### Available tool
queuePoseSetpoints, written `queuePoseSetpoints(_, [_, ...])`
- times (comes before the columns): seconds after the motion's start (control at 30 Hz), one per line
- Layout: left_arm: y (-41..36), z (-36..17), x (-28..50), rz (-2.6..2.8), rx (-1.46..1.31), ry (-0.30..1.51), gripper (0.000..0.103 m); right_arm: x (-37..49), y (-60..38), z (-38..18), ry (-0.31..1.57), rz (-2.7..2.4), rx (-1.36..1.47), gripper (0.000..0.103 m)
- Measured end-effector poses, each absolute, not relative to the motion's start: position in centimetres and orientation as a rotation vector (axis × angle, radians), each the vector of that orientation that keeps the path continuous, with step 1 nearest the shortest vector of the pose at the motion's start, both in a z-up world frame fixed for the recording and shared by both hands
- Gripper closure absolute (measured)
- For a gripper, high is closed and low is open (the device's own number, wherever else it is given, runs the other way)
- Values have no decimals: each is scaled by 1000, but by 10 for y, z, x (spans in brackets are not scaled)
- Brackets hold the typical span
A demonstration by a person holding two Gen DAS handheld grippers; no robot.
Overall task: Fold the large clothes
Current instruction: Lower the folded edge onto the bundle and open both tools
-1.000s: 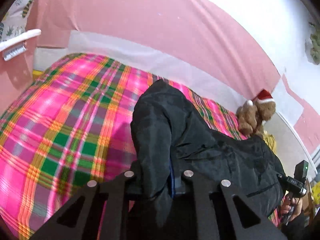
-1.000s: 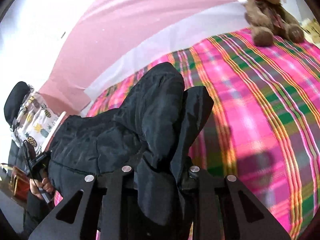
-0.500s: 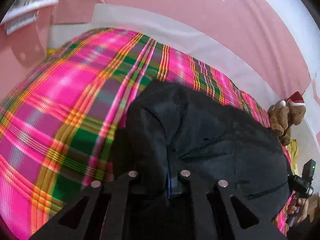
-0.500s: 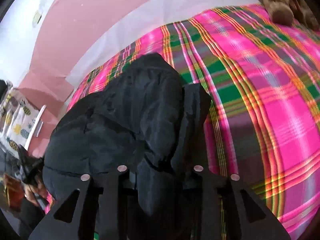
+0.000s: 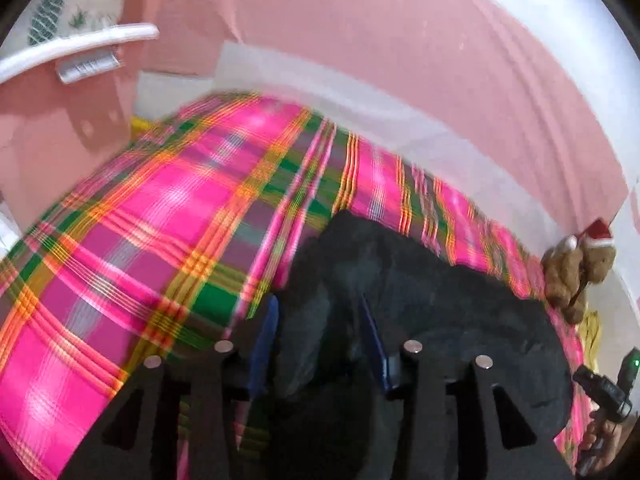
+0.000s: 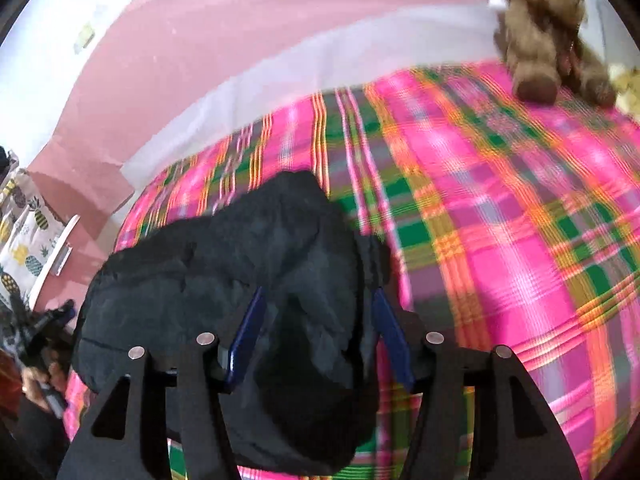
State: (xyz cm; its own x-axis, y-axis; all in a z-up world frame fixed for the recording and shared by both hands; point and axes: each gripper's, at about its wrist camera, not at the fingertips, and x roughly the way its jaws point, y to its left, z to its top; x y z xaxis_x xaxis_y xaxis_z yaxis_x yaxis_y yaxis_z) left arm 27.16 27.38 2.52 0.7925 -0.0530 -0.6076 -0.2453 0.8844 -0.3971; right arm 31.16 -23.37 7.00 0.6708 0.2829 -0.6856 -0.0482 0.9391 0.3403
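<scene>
The black padded jacket (image 5: pixel 440 320) lies bunched on the bed, on the pink, green and orange plaid bedspread (image 5: pixel 160 220). In the left wrist view it covers the lower right part of the bedspread; in the right wrist view (image 6: pixel 240 248) it covers the lower left part.

Left claw (image 5: pixel 320 320): the jaws are opening. A fold of the jacket stands between the blue-lined fingers (image 5: pixel 266 332), with a visible gap on either side of the fabric. The pads do not press on it; the claw is released.

Right claw (image 6: pixel 316 320): the jaws are opening. A dark lobe of the jacket hangs between the blue-lined fingers (image 6: pixel 246 336). The fabric sits close to the left finger and clear of the right one; the claw is released.

Each view shows the other gripper at its edge, held in a hand (image 5: pixel 600 436) (image 6: pixel 36 376). A green light shows on the unit in the left wrist view.

A brown teddy bear (image 6: pixel 548 36) with a red and white hat sits at the far edge of the bed, well apart from the jacket. A pink wall (image 5: pixel 380 60) with a white lower band runs behind the bed. A pineapple-print fabric (image 6: pixel 24 232) hangs beside a white rail (image 5: pixel 80 46).

No readable writing, brand or label shows; both views are blurred
</scene>
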Motion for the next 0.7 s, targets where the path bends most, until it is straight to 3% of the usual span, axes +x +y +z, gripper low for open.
queuePoseSetpoints(0.17, [250, 42, 247, 63, -426, 610, 56, 295, -208, 64, 831, 222, 212, 46])
queuePoseSetpoints(0.37, [219, -16, 273, 31, -361, 779, 55, 306, -192, 16, 961, 199, 144, 46])
queuePoseSetpoints(0.7, [195, 22, 222, 101, -278, 734, 55, 245, -192, 60, 859, 209, 125, 46])
